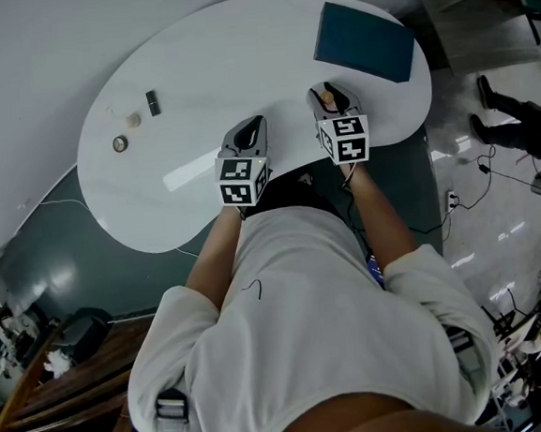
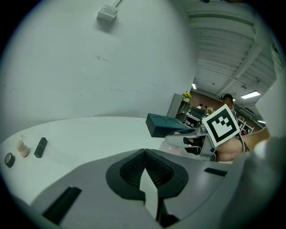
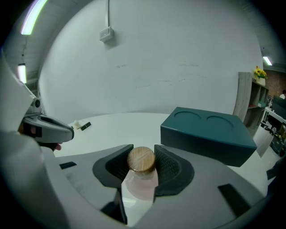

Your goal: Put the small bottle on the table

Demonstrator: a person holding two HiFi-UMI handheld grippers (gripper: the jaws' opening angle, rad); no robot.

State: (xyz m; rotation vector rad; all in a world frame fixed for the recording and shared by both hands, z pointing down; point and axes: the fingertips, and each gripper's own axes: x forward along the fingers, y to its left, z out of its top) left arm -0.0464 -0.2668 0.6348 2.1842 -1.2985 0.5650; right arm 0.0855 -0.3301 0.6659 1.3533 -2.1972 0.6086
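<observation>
Black ribbed rubber on the right claw (image 3: 143, 152) is pressing in on both sides of the round wooden cap of a small, pale pinkish, see-through bottle (image 3: 140, 183). I am seeing no gap at either pad. The bottle is standing upright between the jaws, low over the near part of the white, glossy, rounded bench (image 1: 192, 76). Whether its base is already resting there, I cannot tell.

The bottle is looking light and stiff, likely glass or hard plastic. Its sides are looking smooth, so they would probably be slipping under a loose pinch. Its narrow foot would be making it easy to tip. The cap and the neck just under it are looking like the best hold, since the wood is giving the ribs something to bite on. Any letting go is calling for a level, settled base.

The left claw (image 2: 144, 154) is hovering beside it with its pads pressed together and nothing between them.

Further out, a dark teal rectangular box (image 3: 210, 132) with two round dents in its lid is lying near the bottle.

Well apart, at the bench's far left, a small black oblong piece (image 1: 152, 102), a tiny pale knob-like piece (image 1: 133, 120) and a small dark ring (image 1: 120, 143) are lying close together.

I am counting two claws, one bottle, one box and three small pieces.
</observation>
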